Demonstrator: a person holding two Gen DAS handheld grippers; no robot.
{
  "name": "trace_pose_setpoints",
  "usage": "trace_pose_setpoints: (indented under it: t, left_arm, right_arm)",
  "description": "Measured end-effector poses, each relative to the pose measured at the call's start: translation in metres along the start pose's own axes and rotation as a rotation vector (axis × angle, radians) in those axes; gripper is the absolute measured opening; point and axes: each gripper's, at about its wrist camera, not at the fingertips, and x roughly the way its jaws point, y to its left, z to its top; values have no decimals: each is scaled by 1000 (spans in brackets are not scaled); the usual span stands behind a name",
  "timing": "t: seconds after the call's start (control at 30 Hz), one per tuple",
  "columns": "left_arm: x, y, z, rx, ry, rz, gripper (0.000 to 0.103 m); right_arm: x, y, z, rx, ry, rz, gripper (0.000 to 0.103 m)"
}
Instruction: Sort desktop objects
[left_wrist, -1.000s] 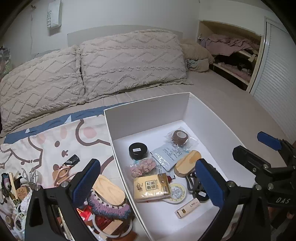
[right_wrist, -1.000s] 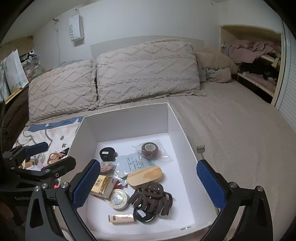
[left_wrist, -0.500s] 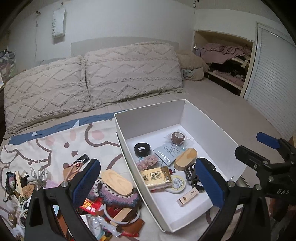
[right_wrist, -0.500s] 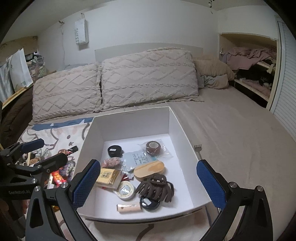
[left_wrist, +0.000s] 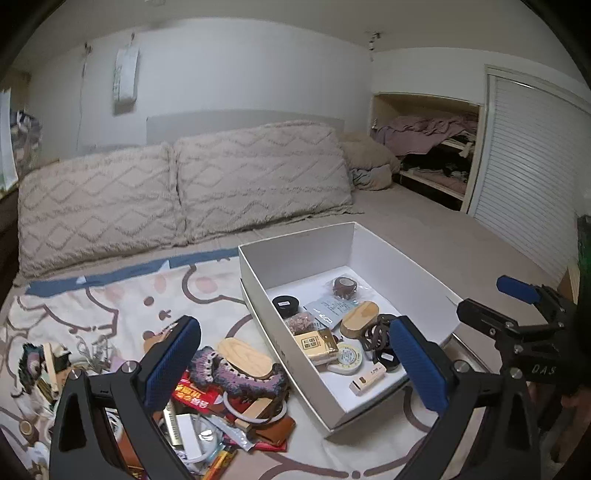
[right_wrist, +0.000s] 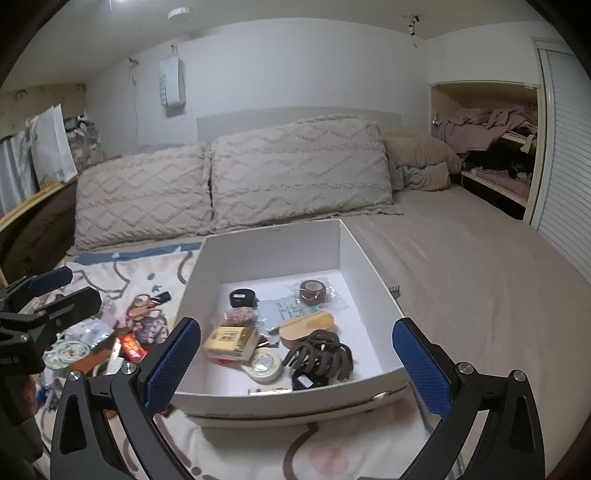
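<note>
A white box (left_wrist: 399, 258) (right_wrist: 354, 258) sits on the bed and holds several small items: a black jar (left_wrist: 285, 304), a brown tape roll (right_wrist: 312, 290), a wooden oval piece (right_wrist: 306, 325), a brown hair claw (right_wrist: 319, 356) and a yellow packet (left_wrist: 316, 343). Left of the box lies a loose pile with a wooden brush (left_wrist: 243, 358), a knitted purple piece (left_wrist: 240, 376) and a red packet (left_wrist: 192, 395). My left gripper (left_wrist: 295, 363) hangs open above the pile and the box's near side, holding nothing. Over the box's front wall my right gripper (right_wrist: 295, 363) stands open and empty.
A cartoon-print blanket (left_wrist: 110, 302) covers the bed's left part. Two quilted pillows (left_wrist: 177, 195) line the headboard. An open shelf with clothes (right_wrist: 491, 147) and a slatted door (left_wrist: 528, 206) stand at the right. Bare beige sheet (right_wrist: 480, 277) lies right of the box.
Both grippers have pulled back and risen away from the box, so the box and pile look smaller and more of the room shows. Both stayed open and empty.
</note>
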Motion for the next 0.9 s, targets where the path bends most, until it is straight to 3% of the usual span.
trace_pose_setpoints:
  t: [0.23,0.43,0.9]
  left_arm:
    - [-30,-8,-18,65,-45,-18,103]
    - [-48,-5,-37,58,-64,-41,103]
    - [-80,0,-79,74,-94,81,103]
  right_arm:
    - [-27,12,-14,-14,-58,14,103]
    - [-46,19,-32,-20,-88,21,103]
    - [-83,31,-71,-15,-127,-2,103]
